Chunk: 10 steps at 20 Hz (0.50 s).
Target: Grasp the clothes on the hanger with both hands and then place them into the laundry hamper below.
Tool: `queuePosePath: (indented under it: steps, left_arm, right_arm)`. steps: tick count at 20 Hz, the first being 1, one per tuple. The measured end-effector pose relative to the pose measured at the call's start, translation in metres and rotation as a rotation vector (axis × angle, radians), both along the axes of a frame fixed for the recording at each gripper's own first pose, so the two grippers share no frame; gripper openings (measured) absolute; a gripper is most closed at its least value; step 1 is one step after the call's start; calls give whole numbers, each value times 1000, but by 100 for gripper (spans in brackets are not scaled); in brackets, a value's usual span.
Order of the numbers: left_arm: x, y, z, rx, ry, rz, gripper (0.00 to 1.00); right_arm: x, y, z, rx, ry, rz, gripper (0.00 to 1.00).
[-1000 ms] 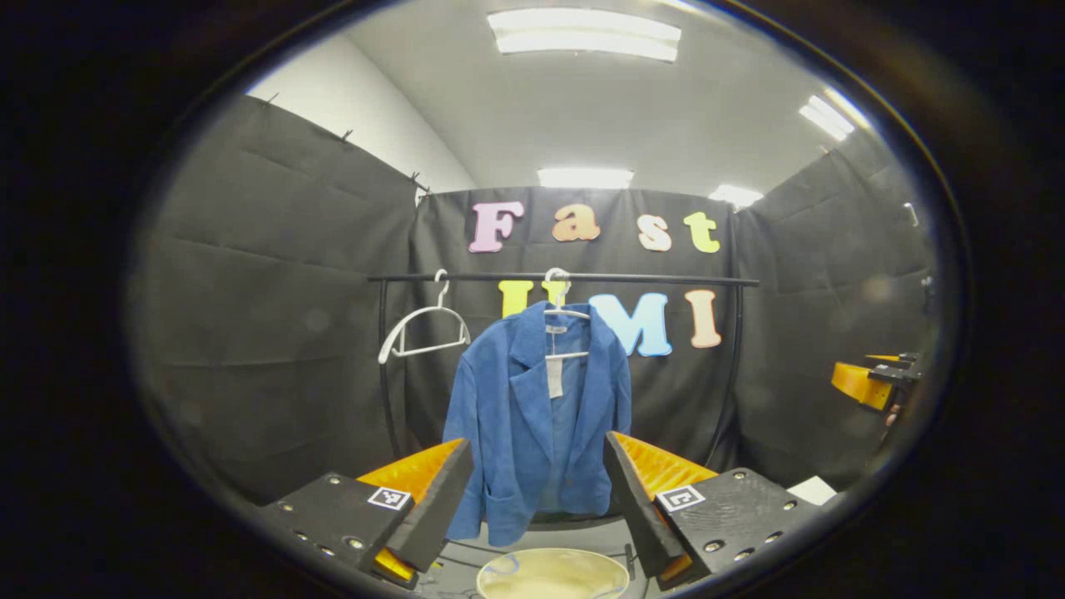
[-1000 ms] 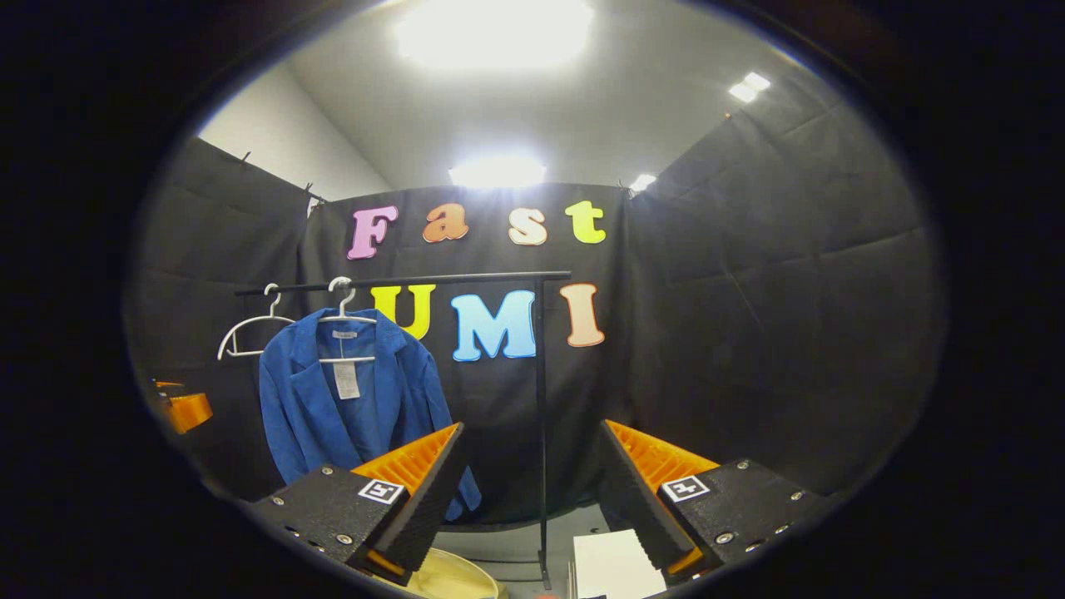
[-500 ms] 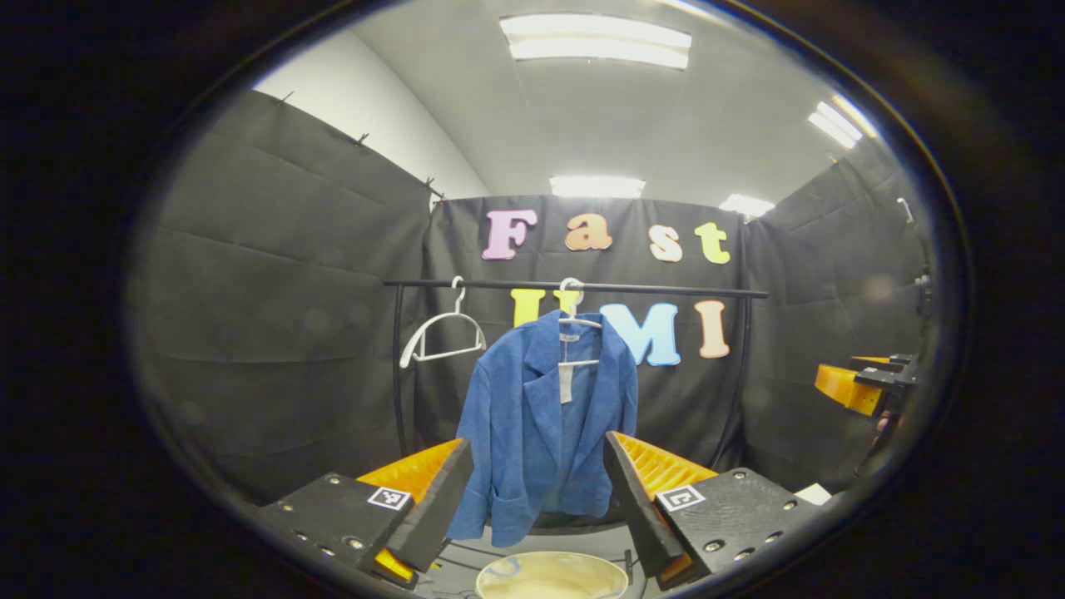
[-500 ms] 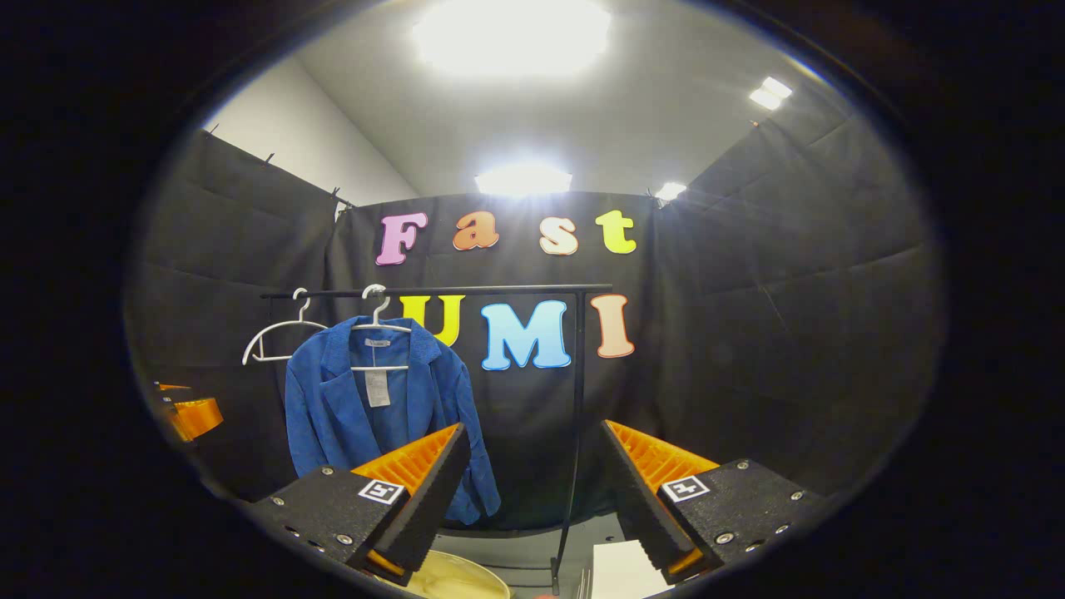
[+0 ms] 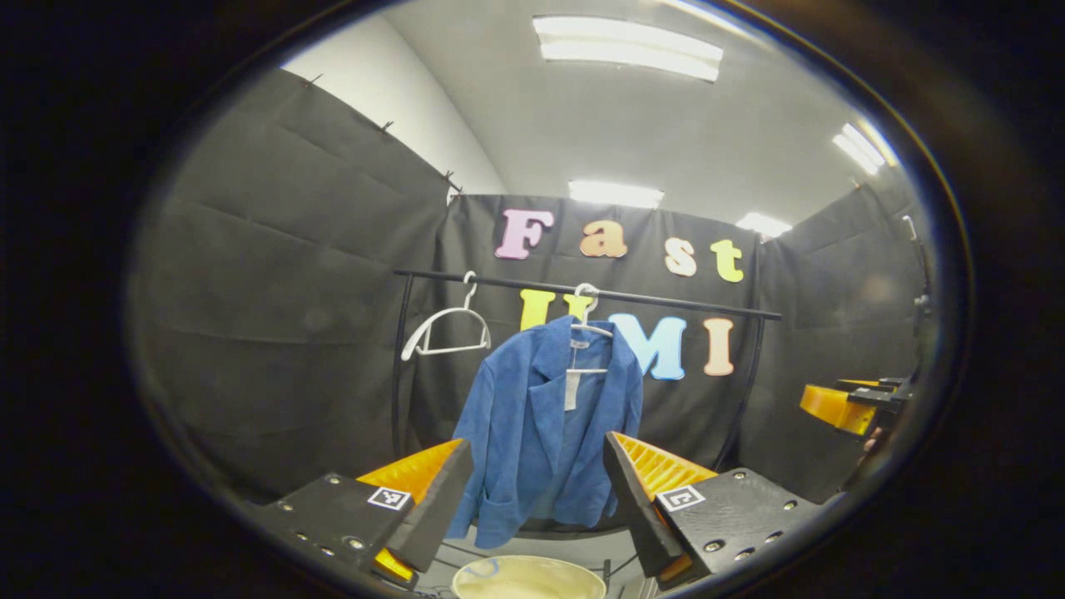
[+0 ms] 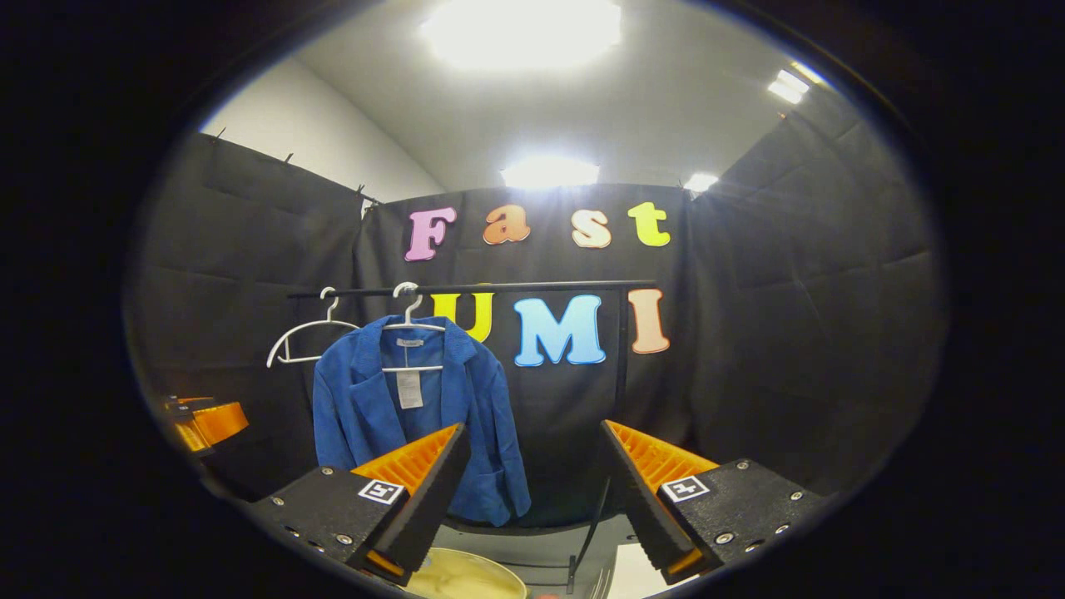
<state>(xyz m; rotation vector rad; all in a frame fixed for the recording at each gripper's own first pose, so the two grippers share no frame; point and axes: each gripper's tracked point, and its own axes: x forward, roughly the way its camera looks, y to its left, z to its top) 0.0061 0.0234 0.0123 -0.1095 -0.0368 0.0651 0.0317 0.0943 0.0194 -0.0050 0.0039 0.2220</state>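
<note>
Both views have swung since a second ago, the left claw (image 5: 537,491) and right claw (image 6: 532,491) wide open and empty, hamper (image 5: 528,578) rim below, blue jacket (image 5: 549,433) beyond on its hanger (image 5: 586,329) on the rail (image 5: 582,291), its neck tag illegible.

My right gripper view swung left: blue jacket (image 6: 416,416) drifted from left of frame toward centre. In my left gripper view the rail (image 5: 582,291) now tilts, and the hamper (image 5: 528,578) rim slid slightly left.
</note>
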Motion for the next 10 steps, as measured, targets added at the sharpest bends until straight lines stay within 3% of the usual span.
queuePosePath:
  steps: [5,10]
  left_arm:
    - [43,-6,13,59,13,35,92]
    - [99,-11,13,41,30,88,92]
  right_arm:
    - [53,29,5,31,10,56,96]
    - [127,73,-8,65,60,136,96]
